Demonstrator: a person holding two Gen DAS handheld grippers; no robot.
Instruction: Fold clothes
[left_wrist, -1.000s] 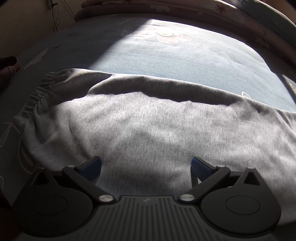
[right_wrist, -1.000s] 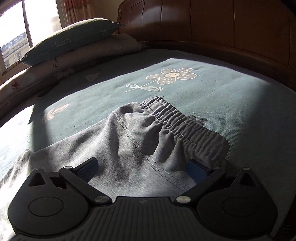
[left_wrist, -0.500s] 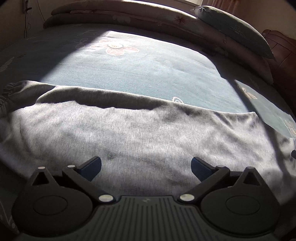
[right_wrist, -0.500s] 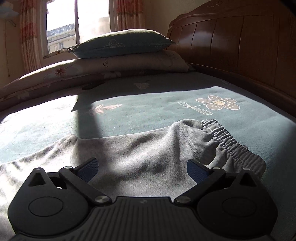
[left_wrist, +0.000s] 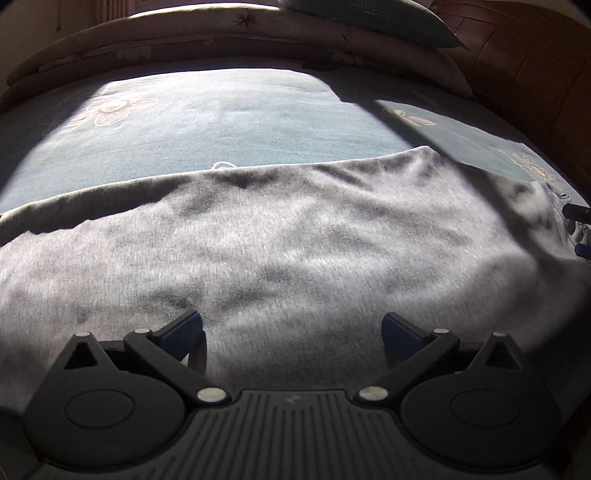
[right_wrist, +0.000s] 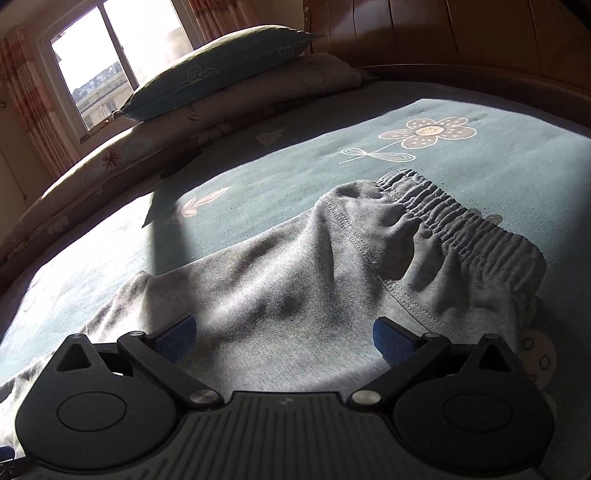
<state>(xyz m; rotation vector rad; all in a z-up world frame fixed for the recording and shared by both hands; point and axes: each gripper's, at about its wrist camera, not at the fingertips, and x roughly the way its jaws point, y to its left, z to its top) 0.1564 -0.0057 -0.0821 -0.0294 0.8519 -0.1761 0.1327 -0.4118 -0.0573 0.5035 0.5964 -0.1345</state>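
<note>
Grey sweatpants lie spread across the teal bedsheet, their long fold edge running left to right. My left gripper hovers open over the middle of the leg fabric, nothing between its blue pads. In the right wrist view the same grey sweatpants bunch up toward their gathered elastic waistband at the right. My right gripper is open just above the cloth near the waist, holding nothing. Part of the right gripper shows at the far right edge of the left wrist view.
The teal bedsheet with flower prints stretches beyond the pants. Stacked pillows and a rolled quilt line the far side. A wooden headboard rises to the right. A window is behind the pillows.
The left gripper has swung right along the pants, away from the cuffed end toward the waist. The right gripper turned away from the waistband and back, ending close over it again. Both stayed open.
</note>
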